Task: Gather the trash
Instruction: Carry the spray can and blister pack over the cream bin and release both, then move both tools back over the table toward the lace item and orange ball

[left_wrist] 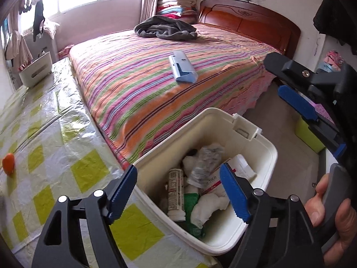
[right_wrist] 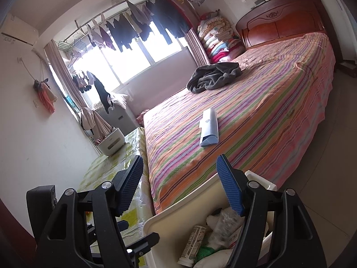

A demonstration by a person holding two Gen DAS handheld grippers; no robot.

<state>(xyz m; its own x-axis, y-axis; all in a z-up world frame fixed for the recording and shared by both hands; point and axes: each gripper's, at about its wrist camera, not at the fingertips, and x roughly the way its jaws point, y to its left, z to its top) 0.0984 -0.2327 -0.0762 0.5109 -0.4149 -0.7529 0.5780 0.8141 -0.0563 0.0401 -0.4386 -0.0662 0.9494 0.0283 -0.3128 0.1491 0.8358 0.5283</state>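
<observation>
The left gripper [left_wrist: 178, 192] hangs with its jaws wide apart over a white bin [left_wrist: 225, 120], nothing between its pads. The bin holds crumpled white tissue [left_wrist: 209, 207], a printed tube [left_wrist: 176, 196], a green wrapper [left_wrist: 190, 203] and a grey plastic bag [left_wrist: 205, 163]. The bin stands at the corner of the striped bed [left_wrist: 142, 84], touching a checked table [left_wrist: 67, 156] edge. A blue-white box [left_wrist: 183, 67] lies mid-bed. The right gripper [left_wrist: 299, 93] shows at the right edge.
</observation>
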